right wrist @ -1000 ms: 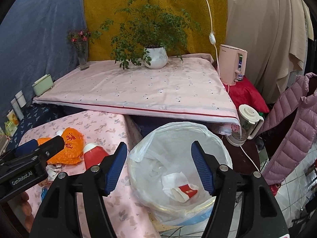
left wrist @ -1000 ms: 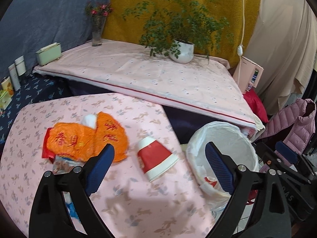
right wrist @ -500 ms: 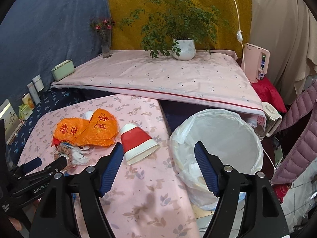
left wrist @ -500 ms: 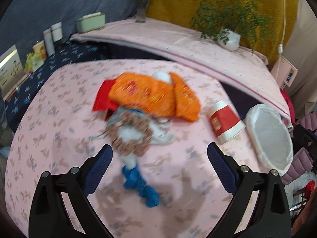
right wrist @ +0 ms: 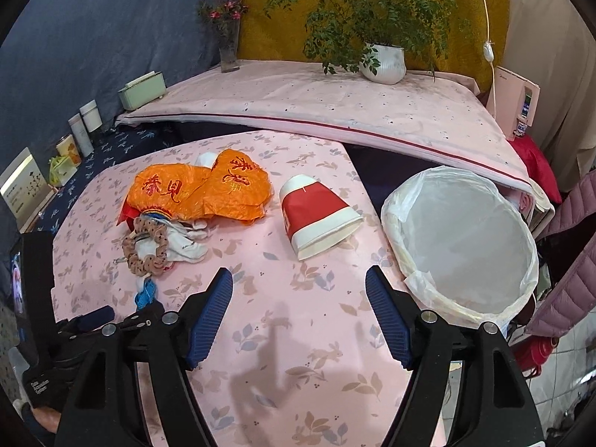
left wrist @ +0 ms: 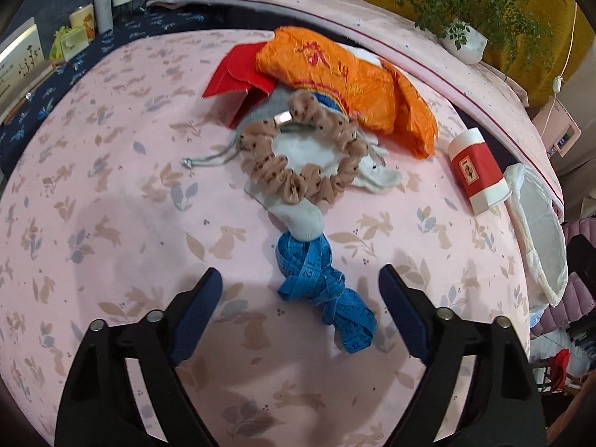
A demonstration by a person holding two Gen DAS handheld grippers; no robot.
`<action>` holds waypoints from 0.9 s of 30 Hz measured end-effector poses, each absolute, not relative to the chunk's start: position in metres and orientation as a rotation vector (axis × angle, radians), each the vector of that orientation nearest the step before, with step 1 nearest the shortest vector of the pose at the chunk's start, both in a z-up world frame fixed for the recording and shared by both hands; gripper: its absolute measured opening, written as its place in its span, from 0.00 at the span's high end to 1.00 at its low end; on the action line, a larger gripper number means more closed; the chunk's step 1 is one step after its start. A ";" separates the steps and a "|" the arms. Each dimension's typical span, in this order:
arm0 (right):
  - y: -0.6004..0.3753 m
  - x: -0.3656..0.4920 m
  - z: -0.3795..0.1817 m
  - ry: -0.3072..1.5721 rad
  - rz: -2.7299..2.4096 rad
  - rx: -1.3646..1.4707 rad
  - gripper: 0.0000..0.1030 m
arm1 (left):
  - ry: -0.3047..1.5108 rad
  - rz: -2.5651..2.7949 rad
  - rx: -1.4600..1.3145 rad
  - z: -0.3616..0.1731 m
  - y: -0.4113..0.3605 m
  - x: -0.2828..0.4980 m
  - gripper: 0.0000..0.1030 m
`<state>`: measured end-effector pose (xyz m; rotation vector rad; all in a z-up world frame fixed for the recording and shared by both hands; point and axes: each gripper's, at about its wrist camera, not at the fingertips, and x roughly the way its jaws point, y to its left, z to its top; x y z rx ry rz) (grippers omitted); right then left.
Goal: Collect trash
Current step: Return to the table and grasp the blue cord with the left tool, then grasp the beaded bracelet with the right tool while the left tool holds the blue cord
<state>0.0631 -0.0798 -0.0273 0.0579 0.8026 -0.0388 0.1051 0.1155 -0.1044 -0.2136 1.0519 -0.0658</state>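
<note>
The left gripper (left wrist: pixel 300 287) hangs over the pink tablecloth (left wrist: pixel 111 193) low in the left wrist view. Its jaws stand apart and have just been closing a little; the knotted blue measuring tape (left wrist: pixel 320 287) lies between them on the cloth, untouched by either pad.

Above the tape, toward the middle of that frame, a white sock (left wrist: pixel 303 218) touches its top end, and a brown scrunchie (left wrist: pixel 298 156) rests on the sock. An orange bag (left wrist: pixel 350 82) fills the upper middle, partly over a red envelope (left wrist: pixel 234 70).

At the right edge a red paper cup (left wrist: pixel 476 167) lies on its side, just beside the lined bin (left wrist: pixel 536 231).

In the right wrist view the right gripper (right wrist: pixel 298 298) is also spread wide and empty, low in the frame, with the cup (right wrist: pixel 316 216) above it and the bin (right wrist: pixel 462 246) to the right.
</note>
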 end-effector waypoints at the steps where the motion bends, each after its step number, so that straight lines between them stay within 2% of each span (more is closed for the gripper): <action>1: -0.077 0.063 -0.029 0.807 -0.037 0.053 0.31 | 1.058 -0.074 -0.219 -0.106 0.115 0.106 0.28; 4: -0.071 0.064 -0.032 0.816 -0.032 0.044 0.31 | 1.057 -0.077 -0.208 -0.109 0.114 0.107 0.40; 6: -0.068 0.064 -0.034 0.823 -0.028 0.041 0.31 | 1.059 -0.101 -0.200 -0.108 0.115 0.108 0.67; 8: -0.065 0.066 -0.035 0.831 -0.022 0.041 0.31 | 1.078 -0.125 -0.226 -0.107 0.120 0.110 0.74; 12: -0.056 0.070 -0.038 0.845 -0.005 0.039 0.31 | 1.063 -0.130 -0.260 -0.098 0.135 0.105 0.77; 22: -0.014 0.096 -0.045 0.882 0.094 0.059 0.33 | 0.973 -0.091 -0.275 -0.057 0.178 0.095 0.78; 25: 0.003 0.106 -0.049 0.888 0.126 0.053 0.35 | 0.949 -0.073 -0.282 -0.049 0.192 0.096 0.78; 27: 0.014 0.113 -0.052 0.895 0.141 0.041 0.40 | 0.940 -0.060 -0.285 -0.046 0.202 0.099 0.78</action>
